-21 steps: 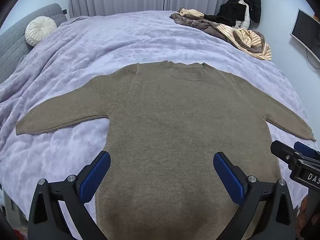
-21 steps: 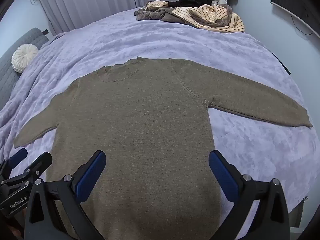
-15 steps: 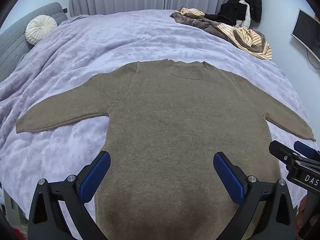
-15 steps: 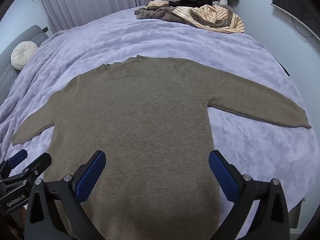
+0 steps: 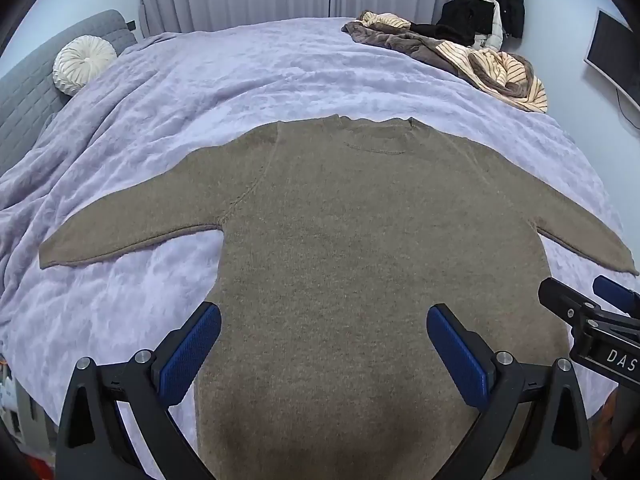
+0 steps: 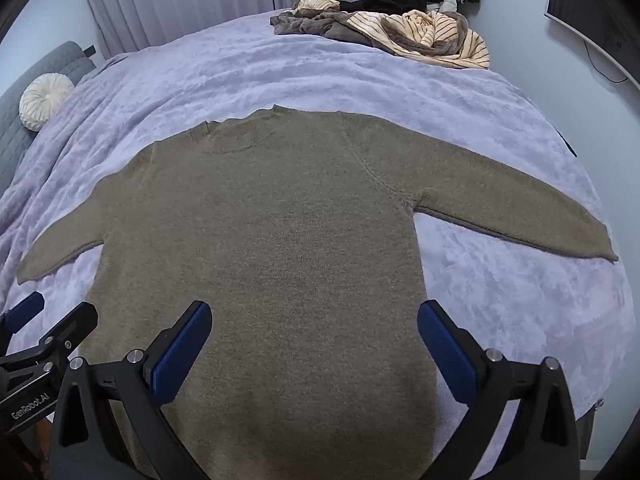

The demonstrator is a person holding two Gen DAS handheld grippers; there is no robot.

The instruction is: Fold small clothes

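Note:
An olive-brown knit sweater (image 5: 360, 240) lies flat on the lilac bedspread (image 5: 240, 80), collar away from me, both sleeves spread out to the sides. It also shows in the right wrist view (image 6: 272, 240). My left gripper (image 5: 322, 350) is open and empty, hovering over the sweater's lower left part. My right gripper (image 6: 314, 346) is open and empty over the lower right part. Each gripper shows at the edge of the other's view. The hem is hidden below the frames.
A pile of brown and striped clothes (image 5: 472, 60) lies at the bed's far right corner, dark jackets (image 5: 488, 4) hanging behind it. A round white cushion (image 5: 82, 64) rests against the grey headboard (image 5: 24, 92) at left. A monitor (image 5: 616, 60) hangs on the right wall.
Both grippers have drawn back or lifted very slightly, so the sweater sits a little lower and fuller in view. The sweater has not moved; both grippers stay open.

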